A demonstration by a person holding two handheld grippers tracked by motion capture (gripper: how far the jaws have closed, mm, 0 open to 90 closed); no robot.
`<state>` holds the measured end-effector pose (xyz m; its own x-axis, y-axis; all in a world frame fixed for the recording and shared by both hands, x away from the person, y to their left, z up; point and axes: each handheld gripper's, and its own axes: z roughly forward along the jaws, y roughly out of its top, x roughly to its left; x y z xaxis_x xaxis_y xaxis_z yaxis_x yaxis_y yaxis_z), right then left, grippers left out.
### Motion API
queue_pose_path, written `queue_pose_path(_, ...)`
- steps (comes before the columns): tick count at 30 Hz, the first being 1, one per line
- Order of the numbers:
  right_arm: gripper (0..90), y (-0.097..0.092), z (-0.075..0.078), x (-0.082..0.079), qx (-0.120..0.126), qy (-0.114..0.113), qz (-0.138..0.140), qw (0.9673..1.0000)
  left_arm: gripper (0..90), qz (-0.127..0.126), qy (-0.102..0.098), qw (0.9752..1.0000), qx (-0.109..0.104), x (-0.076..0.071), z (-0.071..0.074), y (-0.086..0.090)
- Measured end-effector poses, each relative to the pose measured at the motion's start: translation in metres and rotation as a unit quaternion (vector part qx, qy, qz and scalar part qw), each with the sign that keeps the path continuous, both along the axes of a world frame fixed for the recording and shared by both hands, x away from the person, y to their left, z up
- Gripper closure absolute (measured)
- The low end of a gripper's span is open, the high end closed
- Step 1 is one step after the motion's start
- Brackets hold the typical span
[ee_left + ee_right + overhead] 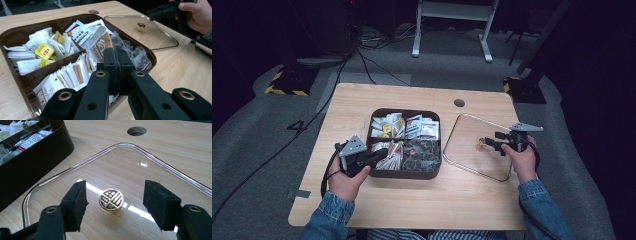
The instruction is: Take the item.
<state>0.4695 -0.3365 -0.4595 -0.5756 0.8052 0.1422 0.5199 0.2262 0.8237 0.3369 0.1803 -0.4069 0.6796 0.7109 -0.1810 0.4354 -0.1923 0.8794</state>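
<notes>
A dark brown divided box [404, 174] [15, 32] holds tea bags and sachets in several compartments. My left gripper [381, 153] [117, 53] hovers over its near-left compartment. Its jaws are pressed together on the corner of a brown-and-white sachet [98, 48], which stands raised above the others. To the right, a clear glass lid [464, 155] [100, 152] lies flat on the table with a gold knob [482, 142] [111, 200] on top. My right gripper [487, 144] [117, 195] is open, one pad on each side of the knob, and neither pad touches it.
The wooden table [412, 200] has a round cable hole [459, 103] [136, 130] behind the lid. Cables and a white desk frame [452, 20] stand on the grey floor beyond. The left gripper view shows the other hand [197, 15] beyond the lid.
</notes>
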Motion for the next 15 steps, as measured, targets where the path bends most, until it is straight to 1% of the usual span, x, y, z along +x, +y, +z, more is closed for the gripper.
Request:
queue_pose_path(2,36.4,0.000,0.000,0.000,0.000,-0.001,0.000,1.0000,88.5,-0.004,0.002,1.0000,0.000,-0.002,0.001,-0.001)
queue_pose_path(5,36.4,0.000,0.000,0.000,0.000,-0.001,0.001,1.0000,88.5,-0.008,-0.001,1.0000,-0.001,-0.004,0.003,-0.004)
queue_pose_path(7,36.4,0.000,0.000,0.000,0.000,-0.001,0.000,1.0000,88.5,-0.013,-0.003,0.9999,0.002,-0.006,0.004,-0.007)
queue_pose_path(8,36.9,0.000,0.000,0.000,-0.001,-0.001,0.000,1.0000,88.4,-0.017,-0.004,0.9998,0.008,-0.006,0.005,-0.007)
queue_pose_path(13,36.9,0.000,0.000,0.000,0.001,0.000,-0.001,1.0000,88.5,-0.021,-0.003,0.9997,0.007,-0.009,0.006,-0.010)
queue_pose_path(15,36.9,-0.001,0.000,0.000,0.001,0.001,-0.002,1.0000,88.5,-0.025,-0.003,0.9996,0.010,-0.011,0.004,-0.011)
